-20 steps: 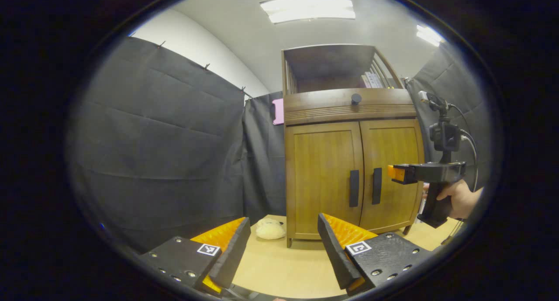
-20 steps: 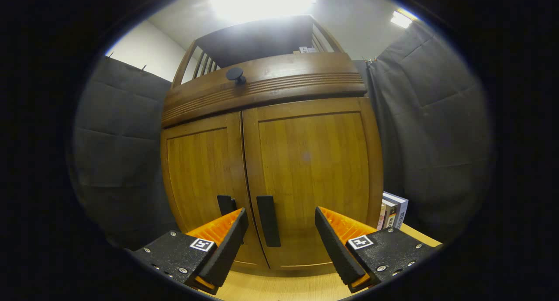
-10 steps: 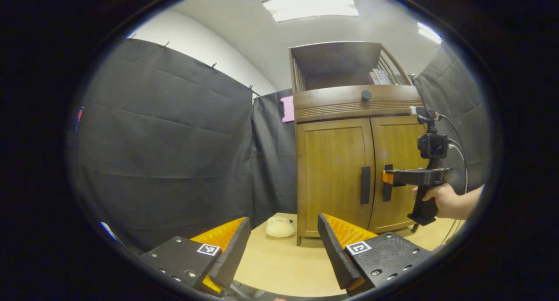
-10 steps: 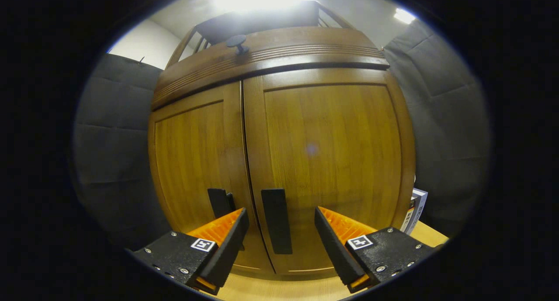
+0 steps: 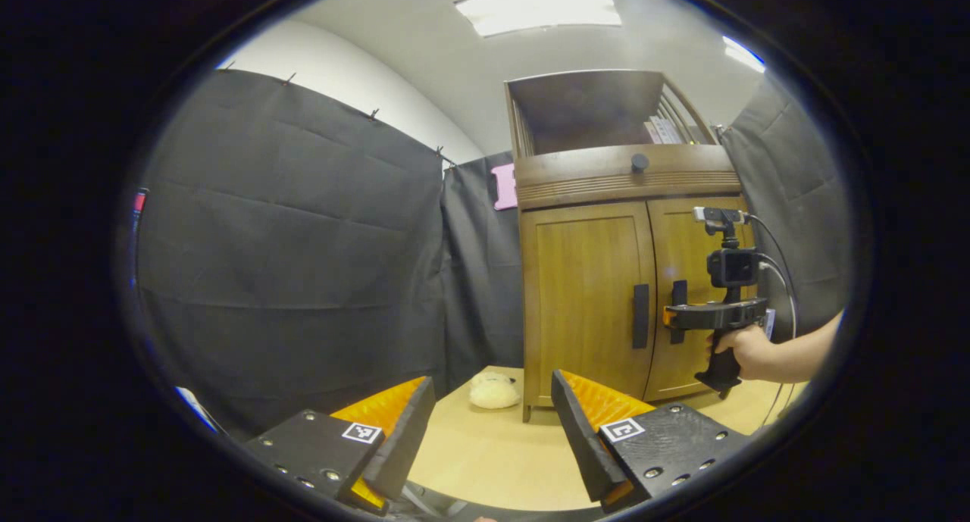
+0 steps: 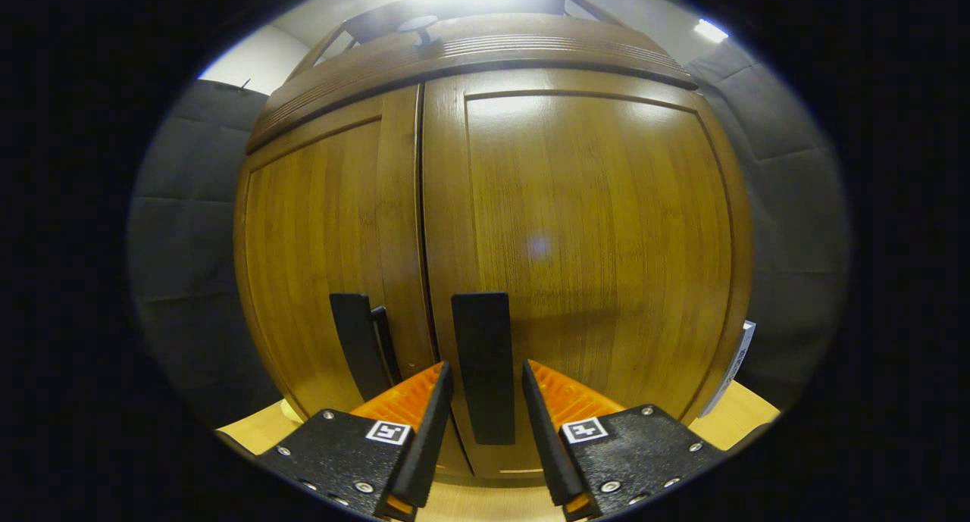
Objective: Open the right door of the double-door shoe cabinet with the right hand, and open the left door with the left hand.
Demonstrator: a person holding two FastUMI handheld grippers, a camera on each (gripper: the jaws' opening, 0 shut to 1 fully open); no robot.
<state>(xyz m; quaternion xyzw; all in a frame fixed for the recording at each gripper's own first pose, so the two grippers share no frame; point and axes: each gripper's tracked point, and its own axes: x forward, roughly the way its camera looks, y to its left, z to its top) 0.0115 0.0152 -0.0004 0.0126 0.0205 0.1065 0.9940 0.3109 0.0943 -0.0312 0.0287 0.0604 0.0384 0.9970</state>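
At the far right of the left gripper view, the shoe cabinet (image 5: 606,295) stands on a pale wooden floor (image 5: 485,454), both doors shut. Left door (image 5: 583,302) and right door (image 5: 693,295) each carry a dark upright handle beside the centre seam. Right gripper (image 5: 667,316), held by a hand (image 5: 746,351), reaches the right door handle (image 5: 678,310); whether it touches cannot be told. Small pale soft thing (image 5: 492,392) lies on the floor by the cabinet's left front corner. Left gripper (image 5: 492,431) sits low in front, well apart from the cabinet, fingers spread wide, nothing between them.

Right gripper view: cabinet front very close. Right door (image 6: 583,234) and left door (image 6: 318,257) are closed, seam running down the middle. Right door handle (image 6: 483,367) stands upright between the fingers of the right gripper (image 6: 485,401). Fingers are narrowed around it with slim gaps on both sides, not yet clamped. Left door handle (image 6: 355,344) is just to the left, free.
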